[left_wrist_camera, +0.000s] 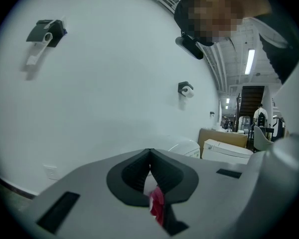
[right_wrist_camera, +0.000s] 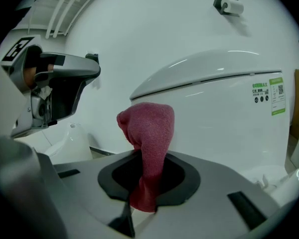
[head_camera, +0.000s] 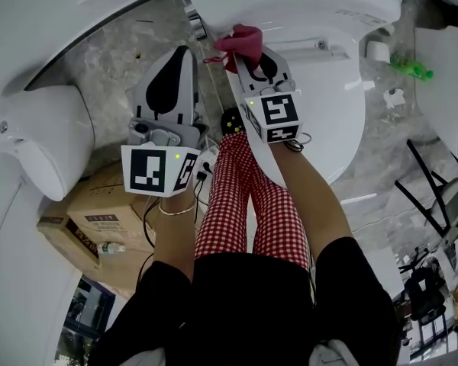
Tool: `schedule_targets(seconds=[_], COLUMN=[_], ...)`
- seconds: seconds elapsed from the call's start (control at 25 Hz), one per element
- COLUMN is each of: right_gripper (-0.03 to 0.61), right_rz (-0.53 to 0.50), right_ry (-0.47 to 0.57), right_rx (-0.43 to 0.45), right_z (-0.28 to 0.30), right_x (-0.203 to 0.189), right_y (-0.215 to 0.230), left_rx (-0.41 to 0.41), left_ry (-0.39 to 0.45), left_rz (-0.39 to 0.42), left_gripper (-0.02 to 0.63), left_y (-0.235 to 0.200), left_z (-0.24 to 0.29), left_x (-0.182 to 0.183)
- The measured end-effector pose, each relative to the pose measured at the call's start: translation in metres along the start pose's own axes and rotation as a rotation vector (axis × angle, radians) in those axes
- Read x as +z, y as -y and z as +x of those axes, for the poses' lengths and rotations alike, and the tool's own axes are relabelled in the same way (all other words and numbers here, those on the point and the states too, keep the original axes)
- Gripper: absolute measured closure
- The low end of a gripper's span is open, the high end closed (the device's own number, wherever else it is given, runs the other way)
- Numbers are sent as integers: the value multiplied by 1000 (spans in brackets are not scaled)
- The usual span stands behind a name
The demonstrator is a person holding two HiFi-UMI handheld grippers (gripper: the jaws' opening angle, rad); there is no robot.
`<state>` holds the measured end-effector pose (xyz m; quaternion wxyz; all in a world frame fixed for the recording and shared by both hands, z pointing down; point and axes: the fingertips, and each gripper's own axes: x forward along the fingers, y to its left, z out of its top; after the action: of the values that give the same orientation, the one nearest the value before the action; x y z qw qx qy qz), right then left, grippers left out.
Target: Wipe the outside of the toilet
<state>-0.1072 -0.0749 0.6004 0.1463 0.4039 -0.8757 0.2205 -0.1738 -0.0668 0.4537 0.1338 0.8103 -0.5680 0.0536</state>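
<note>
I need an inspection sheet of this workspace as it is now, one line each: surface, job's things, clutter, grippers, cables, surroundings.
Surface: grey marbled floor.
Job's things: white toilet, lid down; pink cloth near its side, contact not clear.
Clutter: cardboard box and small bottle at the left; green item at the right.
Grippers: right hand-held gripper shut on the pink cloth; left hand-held gripper has its jaws together, with a red scrap at their base that cannot be identified.
Cables: thin wires beside the left hand-held gripper.
Surroundings: another white fixture at the left; paper holder on the wall.
</note>
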Motion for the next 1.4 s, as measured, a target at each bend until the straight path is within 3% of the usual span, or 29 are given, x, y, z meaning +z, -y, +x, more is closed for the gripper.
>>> schedule_targets(seconds=[0.68,1.4], right_gripper=[492,491], right_rz=[-41,-107], right_ry=[-42,-73], right_rx=[18,-3], right_z=[26,24], right_x=[-1,0], right_y=[2,39], left_rx=[31,20], left_ry=[-1,-9], left_rz=[-22,-19], left_gripper=[611,610], left_y=[-12,-3], left_z=[-2,7], left_x=[-3,-6])
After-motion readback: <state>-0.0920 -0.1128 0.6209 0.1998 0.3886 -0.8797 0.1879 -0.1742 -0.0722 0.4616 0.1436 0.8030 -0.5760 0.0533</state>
